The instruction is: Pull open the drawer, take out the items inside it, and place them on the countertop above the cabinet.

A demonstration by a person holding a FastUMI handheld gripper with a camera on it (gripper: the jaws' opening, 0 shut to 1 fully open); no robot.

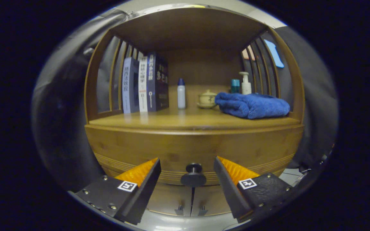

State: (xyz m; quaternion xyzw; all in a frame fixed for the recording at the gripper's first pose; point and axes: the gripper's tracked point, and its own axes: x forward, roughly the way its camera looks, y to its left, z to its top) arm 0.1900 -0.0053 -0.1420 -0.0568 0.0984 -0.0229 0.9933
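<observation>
Nearest to us, our gripper [187,166] stands wide open, its two fingers [143,175] spread apart and holding nothing. Between them, just ahead, sits the dark round knob [193,175] of the drawer [185,149], whose wooden front looks fully closed under the countertop [185,121]. We cannot tell how near the fingers are to the knob, but neither touches it.

Beyond, on the countertop, a row of books [145,84] stands upright at one side, then a small white bottle [181,93], a lidded cup [207,98], and a folded blue towel [252,105] with a pump bottle [245,83] behind it. Below the drawer, two cabinet doors [172,199] meet at a seam.

We judge that we are at the very first step: approaching the knob. Next we would need to ease forward until the knob sits squarely between the fingers, close on it, then pull straight back. The drawer's contents are hidden for now.
</observation>
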